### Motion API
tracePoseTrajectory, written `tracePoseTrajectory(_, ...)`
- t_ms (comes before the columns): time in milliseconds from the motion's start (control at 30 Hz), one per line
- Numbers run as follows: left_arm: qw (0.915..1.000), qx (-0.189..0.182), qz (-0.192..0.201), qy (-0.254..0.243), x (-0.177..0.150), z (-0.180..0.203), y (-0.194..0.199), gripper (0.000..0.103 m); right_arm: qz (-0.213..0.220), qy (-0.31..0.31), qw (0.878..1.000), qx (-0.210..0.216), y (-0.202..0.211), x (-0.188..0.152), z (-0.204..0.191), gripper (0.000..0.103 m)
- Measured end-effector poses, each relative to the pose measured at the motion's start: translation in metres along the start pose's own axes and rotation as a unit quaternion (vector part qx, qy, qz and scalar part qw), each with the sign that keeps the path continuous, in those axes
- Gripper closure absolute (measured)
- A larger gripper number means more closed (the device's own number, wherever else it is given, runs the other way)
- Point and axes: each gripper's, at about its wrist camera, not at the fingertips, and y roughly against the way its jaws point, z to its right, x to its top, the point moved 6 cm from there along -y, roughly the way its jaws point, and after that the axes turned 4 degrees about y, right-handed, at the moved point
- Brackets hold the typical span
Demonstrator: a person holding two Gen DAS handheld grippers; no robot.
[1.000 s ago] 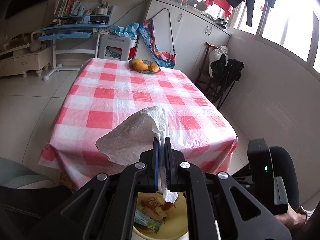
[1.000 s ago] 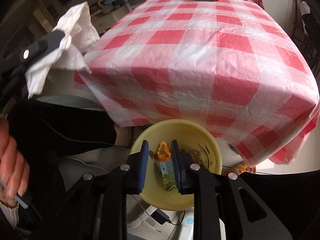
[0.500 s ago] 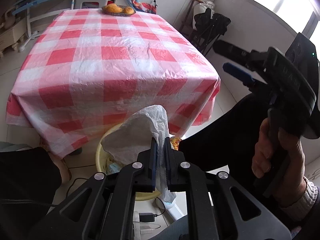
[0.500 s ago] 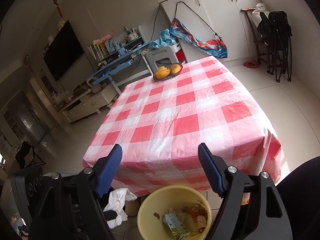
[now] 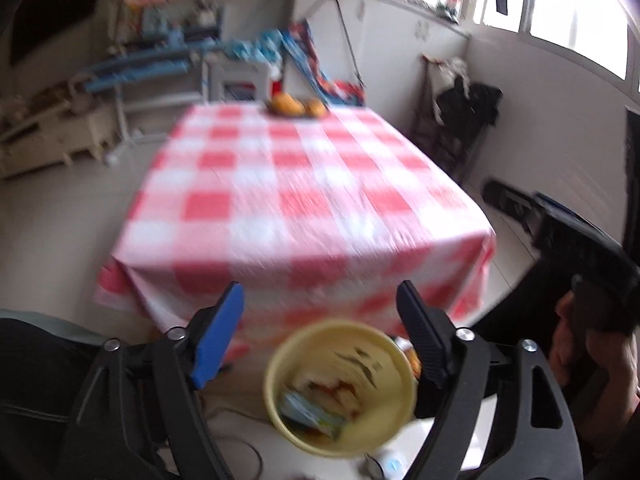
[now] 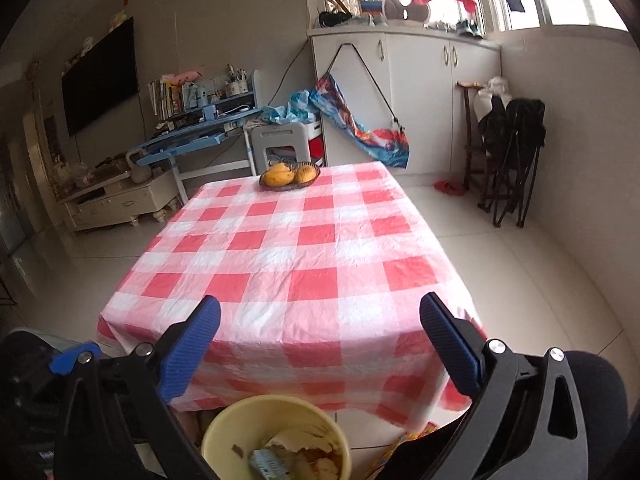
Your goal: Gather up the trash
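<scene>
A yellow bin [image 5: 394, 408] [image 6: 276, 403] stands on the floor at the near edge of the table. Inside lie a green packet [image 6: 269, 465], orange scraps and a pale crumpled tissue [image 6: 297, 439]. My left gripper [image 5: 320, 292] hovers over the bin, its jaws opening with nothing between them. My right gripper [image 6: 321, 302] is above and behind the bin, facing the table, its jaws also opening and empty. The left wrist view is blurred. It shows the right gripper [image 5: 520, 208] at the right, held by a hand [image 5: 592, 364].
The table carries a red-and-white checked cloth [image 6: 304, 248] with a bowl of yellow fruit [image 6: 290, 176] at its far end. Dark-clothed knees flank the bin. White cabinets, a blue desk and a folded black chair [image 6: 512, 152] line the walls around a tiled floor.
The left gripper has opened and the white tissue it held is gone from its jaws. The right gripper let go of the green packet, opened wide and rose from the bin.
</scene>
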Motion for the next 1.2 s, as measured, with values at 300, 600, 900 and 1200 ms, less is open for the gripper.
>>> tracePoseTrajectory(300, 0.9928, 0.065, 0.097, 0.024, 0.037, -0.024, 0.026, 0.013, 0.052, 0.061, 0.997, -0.021, 0.023, 0.008, -0.007, 0.008)
tracePoseTrajectory(600, 0.9864, 0.091, 0.134, 0.026, 0.047, -0.027, 0.04, 0.01, 0.054, 0.063, 0.996, -0.027, 0.02, 0.011, -0.01, 0.008)
tracePoseTrajectory(900, 0.9832, 0.103, 0.15, 0.015, 0.047, -0.023, 0.046, 0.009, 0.07, 0.061, 0.995, -0.034, 0.026, 0.015, -0.009, 0.008)
tracePoseTrajectory(1200, 0.982, 0.119, 0.146, 0.002, 0.043, -0.023, 0.042, 0.007, 0.06, 0.06, 0.996, -0.028, 0.017, 0.011, -0.014, 0.008)
